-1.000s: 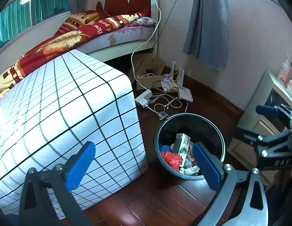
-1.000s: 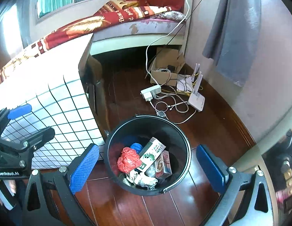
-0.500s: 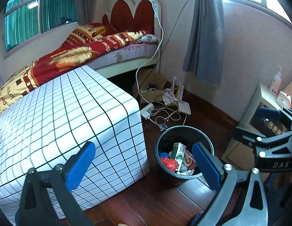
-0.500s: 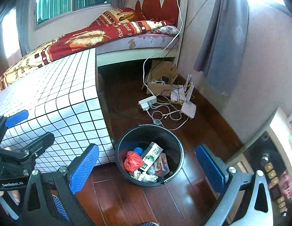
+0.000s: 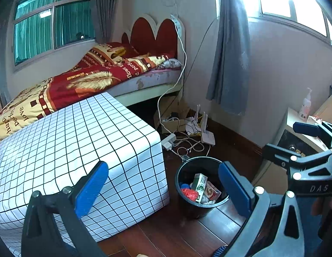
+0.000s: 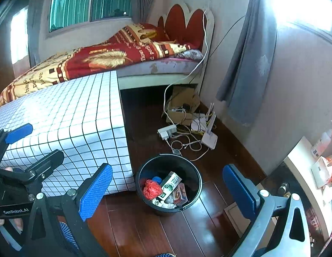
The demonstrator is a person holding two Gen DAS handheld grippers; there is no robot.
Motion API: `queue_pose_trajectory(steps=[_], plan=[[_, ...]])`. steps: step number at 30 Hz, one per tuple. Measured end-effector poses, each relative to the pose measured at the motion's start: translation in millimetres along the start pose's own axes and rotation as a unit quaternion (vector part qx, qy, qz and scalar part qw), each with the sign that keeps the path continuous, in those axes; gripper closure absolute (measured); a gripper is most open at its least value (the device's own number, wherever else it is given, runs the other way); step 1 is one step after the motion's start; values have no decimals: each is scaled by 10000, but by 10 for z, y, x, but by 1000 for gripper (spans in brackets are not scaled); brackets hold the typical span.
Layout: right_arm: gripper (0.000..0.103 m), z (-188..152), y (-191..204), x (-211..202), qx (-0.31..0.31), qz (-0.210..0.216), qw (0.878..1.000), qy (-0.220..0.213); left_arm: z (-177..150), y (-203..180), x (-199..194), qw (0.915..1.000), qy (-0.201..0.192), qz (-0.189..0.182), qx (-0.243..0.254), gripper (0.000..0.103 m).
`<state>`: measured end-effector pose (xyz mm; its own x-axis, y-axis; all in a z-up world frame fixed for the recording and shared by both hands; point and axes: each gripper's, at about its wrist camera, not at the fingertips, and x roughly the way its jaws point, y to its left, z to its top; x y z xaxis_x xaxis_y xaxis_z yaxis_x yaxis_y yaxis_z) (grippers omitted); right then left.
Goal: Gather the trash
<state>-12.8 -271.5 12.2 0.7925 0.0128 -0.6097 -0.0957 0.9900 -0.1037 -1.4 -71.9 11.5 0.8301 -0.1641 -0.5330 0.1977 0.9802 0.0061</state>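
A black trash bin (image 5: 187, 208) (image 6: 193, 171) stands on the wooden floor beside the grid-cloth table. Inside lie a green and white carton (image 5: 199, 183) (image 6: 170, 182), a red crumpled bag (image 5: 189, 193) (image 6: 152, 189), a red box (image 6: 182, 193), a blue item and pale scraps. My left gripper (image 5: 163, 189) is open and empty, high above and in front of the bin. My right gripper (image 6: 168, 189) is open and empty, also high over the bin. Each gripper shows at the edge of the other's view.
A table under a white grid cloth (image 5: 69, 145) (image 6: 65, 124) stands left of the bin. A bed (image 5: 114, 72) is behind it. A power strip (image 6: 167, 131), cables, a router (image 6: 210, 137) and a cardboard box (image 6: 183, 105) lie by the wall. A cabinet (image 6: 303, 171) stands right.
Both grippers have risen and pulled back from the bin, so it looks smaller and more of the room shows. Both stay open and empty.
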Motion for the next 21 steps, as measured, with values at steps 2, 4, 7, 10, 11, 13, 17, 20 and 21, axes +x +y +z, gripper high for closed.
queue_pose_trajectory(steps=[2,4,7,10,11,13,17,20,21], plan=[[0,24,-20,-50,26,-31,10000,-71,21,10,-26,10000,-46,8,0,0],[0,61,-49,-88,71,-43,9999,-131,34,13,-52,10000,-88,17,11,0],[0,108,-87,-147,113,-88,9996,-229,71,19,-78,9998,-179,26,6,0],[0,150,-119,-199,136,-128,9993,-335,109,11,-119,9995,-311,11,-4,0],[0,161,-125,-214,128,-142,9992,-357,119,8,-123,9994,-349,-6,-1,0],[0,169,-137,-228,118,-161,9991,-379,120,-1,-124,9993,-364,-4,13,0],[0,164,-148,-219,124,-153,9992,-354,104,-25,-124,9994,-343,-41,23,0],[0,175,-142,-227,132,-154,9991,-360,103,-39,-130,9994,-345,-60,43,0],[0,174,-145,-228,131,-149,9991,-364,106,-45,-136,9993,-354,-61,50,0]])
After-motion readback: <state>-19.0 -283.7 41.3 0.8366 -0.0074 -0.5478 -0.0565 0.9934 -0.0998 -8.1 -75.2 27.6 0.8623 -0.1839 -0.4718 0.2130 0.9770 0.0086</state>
